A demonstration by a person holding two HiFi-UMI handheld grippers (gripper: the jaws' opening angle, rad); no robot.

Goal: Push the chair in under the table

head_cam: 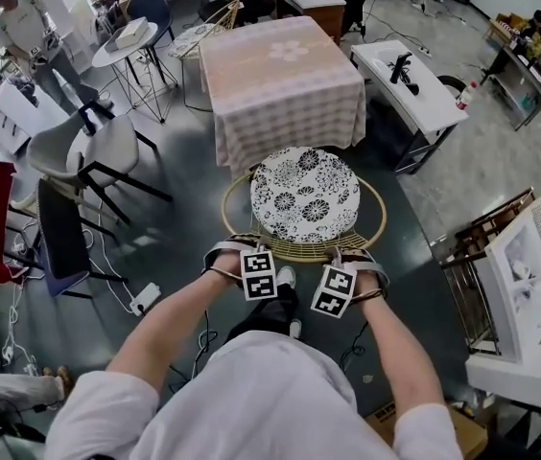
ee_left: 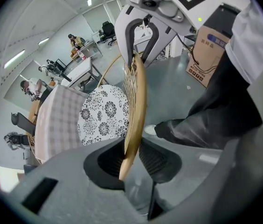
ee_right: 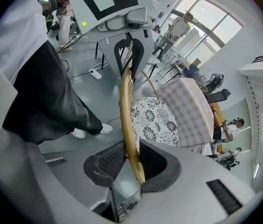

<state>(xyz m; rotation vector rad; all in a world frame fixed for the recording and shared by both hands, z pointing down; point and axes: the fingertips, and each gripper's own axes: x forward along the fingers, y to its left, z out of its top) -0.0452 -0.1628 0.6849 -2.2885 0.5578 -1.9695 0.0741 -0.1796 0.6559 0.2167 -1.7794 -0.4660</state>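
finding: both tools are holding the chair by its woven backrest rim. the left tool is gripping narrow on the rim at the person's left side. the right tool is gripping narrow on the same rim at the right side. the rim is passing between the pads of each.

position: the chair is standing on the floor directly in front of the cloth-covered counter. its patterned seat is reaching the hanging cloth edge, and most of the seat is showing outside. the push is judged unfinished.

recommendation: the step in hand is calling for a level, even push from both tools together, so that the chair is travelling straight and not swinging to one side. the thin rim is likely to slip if either grip is loosening. the chair's wide hoop is risking a catch on the counter's legs, which the cloth is hiding.
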